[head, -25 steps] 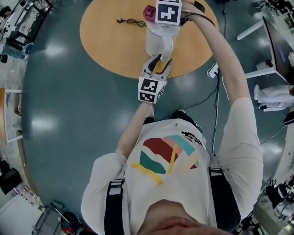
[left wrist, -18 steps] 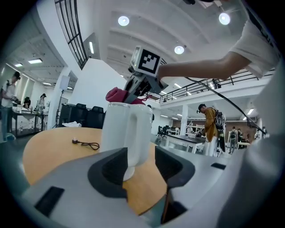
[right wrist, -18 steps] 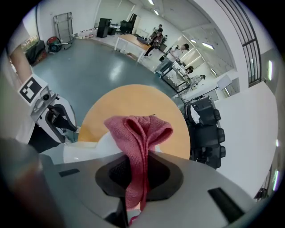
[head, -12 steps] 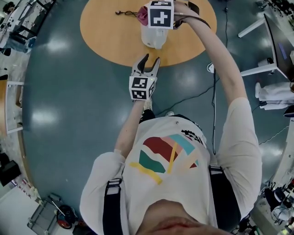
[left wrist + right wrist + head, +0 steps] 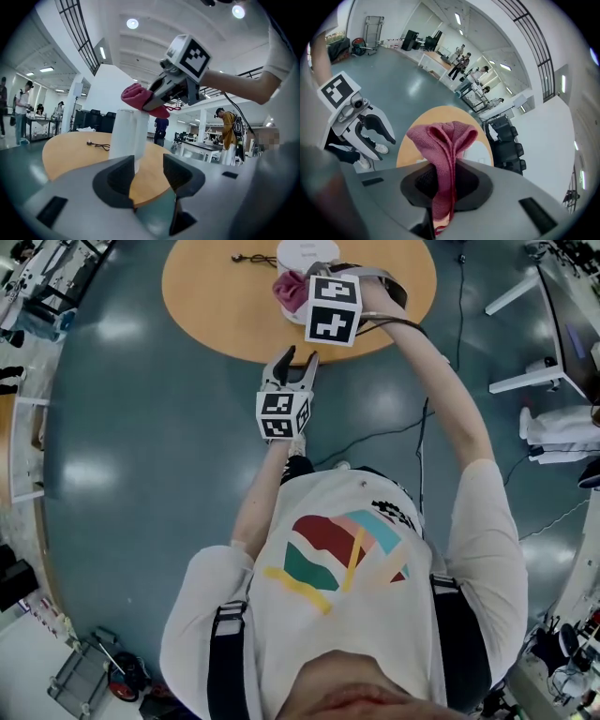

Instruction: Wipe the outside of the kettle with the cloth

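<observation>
Two changes show in the head view. My left gripper (image 5: 298, 356) has drawn back from the kettle (image 5: 302, 251), which stands upright on the counter (image 5: 206, 296), while the right gripper (image 5: 306, 289) has carried the cloth (image 5: 287, 287) up to it.

Left gripper view: jaws spread, nothing between them.

Right gripper view: jaws pinching the pink cloth.

I judge wiping can start, but with the kettle unsteadied.

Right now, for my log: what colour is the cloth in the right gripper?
Dusty pink cloth; clearest in the right gripper view.
</observation>
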`<move>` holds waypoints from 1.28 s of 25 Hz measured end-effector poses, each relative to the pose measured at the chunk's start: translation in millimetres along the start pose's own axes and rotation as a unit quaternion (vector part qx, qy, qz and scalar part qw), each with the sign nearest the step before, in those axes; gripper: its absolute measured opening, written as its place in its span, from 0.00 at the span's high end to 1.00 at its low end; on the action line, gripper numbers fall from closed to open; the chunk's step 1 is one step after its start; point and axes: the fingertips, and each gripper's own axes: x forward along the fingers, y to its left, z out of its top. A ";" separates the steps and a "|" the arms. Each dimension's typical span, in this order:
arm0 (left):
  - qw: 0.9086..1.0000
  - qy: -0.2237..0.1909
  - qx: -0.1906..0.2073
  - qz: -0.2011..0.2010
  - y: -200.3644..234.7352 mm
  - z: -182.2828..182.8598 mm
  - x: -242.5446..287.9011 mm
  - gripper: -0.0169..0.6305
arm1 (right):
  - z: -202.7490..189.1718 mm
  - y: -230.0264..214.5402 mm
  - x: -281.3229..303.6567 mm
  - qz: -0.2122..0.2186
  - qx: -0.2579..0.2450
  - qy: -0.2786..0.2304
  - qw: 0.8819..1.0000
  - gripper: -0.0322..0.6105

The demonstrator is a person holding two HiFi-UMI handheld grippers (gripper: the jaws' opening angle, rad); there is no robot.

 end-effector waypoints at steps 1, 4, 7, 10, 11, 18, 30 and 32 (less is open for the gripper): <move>1.000 0.003 -0.006 0.004 2.3 -4.1 -2.9 0.64 | -0.1 5.3 -1.9 -0.011 0.008 -0.004 1.000 0.88; 1.000 0.018 -0.013 0.013 12.8 -16.3 -9.7 0.64 | 1.2 27.0 -2.2 -0.022 0.025 -0.009 0.999 0.88; 0.999 0.025 -0.024 0.030 32.0 -22.9 -19.6 0.64 | 4.8 52.4 7.0 -0.010 0.033 -0.011 0.999 0.88; 0.997 0.032 -0.038 0.054 51.2 -31.6 -29.3 0.64 | -2.0 74.6 25.1 -0.014 0.038 -0.003 0.999 0.88; 0.997 0.034 -0.042 0.063 56.0 -34.9 -31.8 0.64 | -5.2 81.7 31.1 -0.018 0.042 -0.003 0.999 0.88; 0.992 0.059 -0.046 0.098 87.5 -44.4 -44.3 0.64 | -11.0 97.0 69.5 -0.075 0.087 -0.010 0.993 0.88; 0.991 0.099 -0.045 0.083 133.3 -60.4 -16.7 0.64 | -9.7 108.3 132.3 -0.113 0.127 -0.005 0.985 0.88; 0.990 0.107 -0.043 0.077 140.0 -61.1 -7.5 0.64 | -11.7 105.3 140.4 -0.124 0.127 -0.007 0.984 0.88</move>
